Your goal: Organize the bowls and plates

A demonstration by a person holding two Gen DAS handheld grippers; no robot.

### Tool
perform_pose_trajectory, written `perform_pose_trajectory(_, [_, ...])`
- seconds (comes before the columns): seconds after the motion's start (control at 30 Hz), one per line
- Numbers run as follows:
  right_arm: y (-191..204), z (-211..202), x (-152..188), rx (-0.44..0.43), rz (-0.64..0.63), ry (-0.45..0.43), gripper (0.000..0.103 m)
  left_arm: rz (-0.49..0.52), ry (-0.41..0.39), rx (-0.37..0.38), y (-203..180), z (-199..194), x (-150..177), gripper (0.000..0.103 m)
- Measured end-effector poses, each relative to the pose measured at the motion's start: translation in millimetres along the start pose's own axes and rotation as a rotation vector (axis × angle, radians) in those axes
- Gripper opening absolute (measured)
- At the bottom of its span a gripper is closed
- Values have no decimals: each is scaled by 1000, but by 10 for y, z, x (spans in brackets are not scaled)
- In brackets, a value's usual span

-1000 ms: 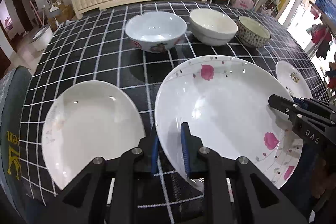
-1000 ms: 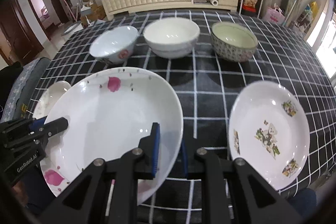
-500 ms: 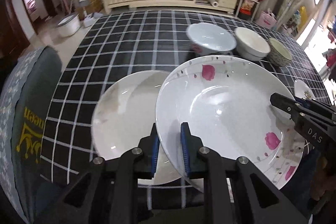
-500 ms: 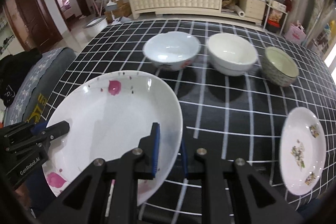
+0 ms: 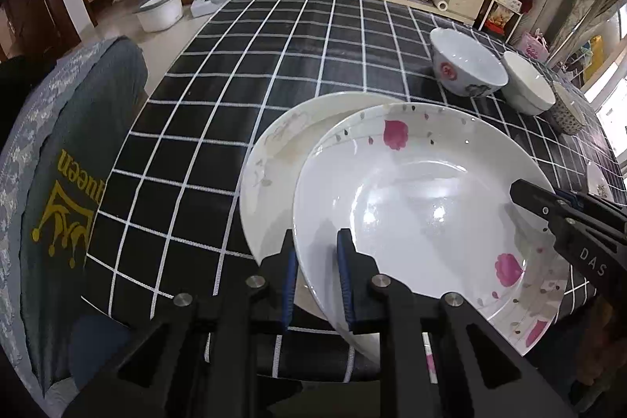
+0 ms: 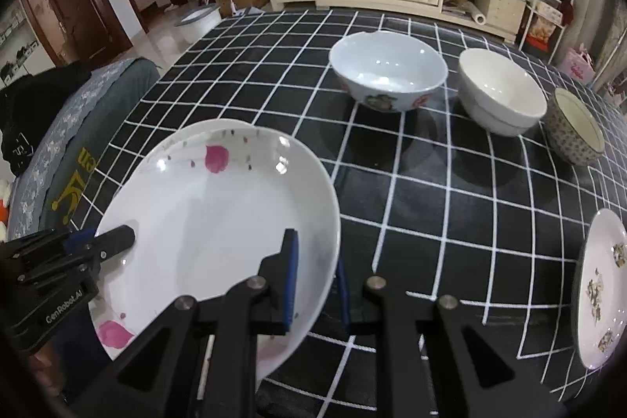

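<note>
Rose plate (image 5: 411, 198) now over plain plate (image 5: 274, 159), both tongs (image 5: 315, 277) (image 6: 317, 277) clamping it; three bowls (image 6: 388, 73).

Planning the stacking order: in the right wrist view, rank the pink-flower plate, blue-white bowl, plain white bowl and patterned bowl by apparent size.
1. pink-flower plate, though nearest the camera
2. blue-white bowl
3. plain white bowl
4. patterned bowl, partly distorted at the edge

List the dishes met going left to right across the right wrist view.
Pink-flowered plate clamped by both grippers → pale blue bowl → plain white bowl → patterned bowl → small printed plate at the right edge.
</note>
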State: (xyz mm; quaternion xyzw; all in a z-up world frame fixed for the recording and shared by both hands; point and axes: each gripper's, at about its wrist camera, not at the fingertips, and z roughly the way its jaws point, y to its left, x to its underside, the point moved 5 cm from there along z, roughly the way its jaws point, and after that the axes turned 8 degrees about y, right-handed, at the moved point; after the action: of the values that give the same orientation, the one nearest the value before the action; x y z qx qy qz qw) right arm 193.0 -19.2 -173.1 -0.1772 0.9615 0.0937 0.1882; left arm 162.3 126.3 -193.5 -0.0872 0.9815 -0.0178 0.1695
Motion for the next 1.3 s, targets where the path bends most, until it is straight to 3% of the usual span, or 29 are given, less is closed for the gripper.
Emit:
perform_pose_trajectory(0.47, [126, 239, -133, -28, -9, 57, 21, -50, -2, 19, 278, 147, -115, 16])
perform_pose_trajectory(0.87, [153, 183, -84, -13, -43, 71, 24, -73, -45, -39, 368, 1, -114, 18])
perform_pose_trajectory(1.0, [139, 0, -70, -24, -47, 38, 39, -84, -43, -12, 341, -57, -98, 21])
perform_pose_trajectory(1.07, [122, -137, -65, -24, -48, 2, 47, -92, -51, 39, 283, -131, -94, 23])
perform_pose_trajectory(1.13, [95, -271, -66, -31, -45, -28, 54, -86, -62, 82, 193, -204, -96, 33])
perform_pose_trajectory(1.3, [-46, -602, -74, -27, -22, -97, 66, -6, -128, 34, -132, -428, -118, 40])
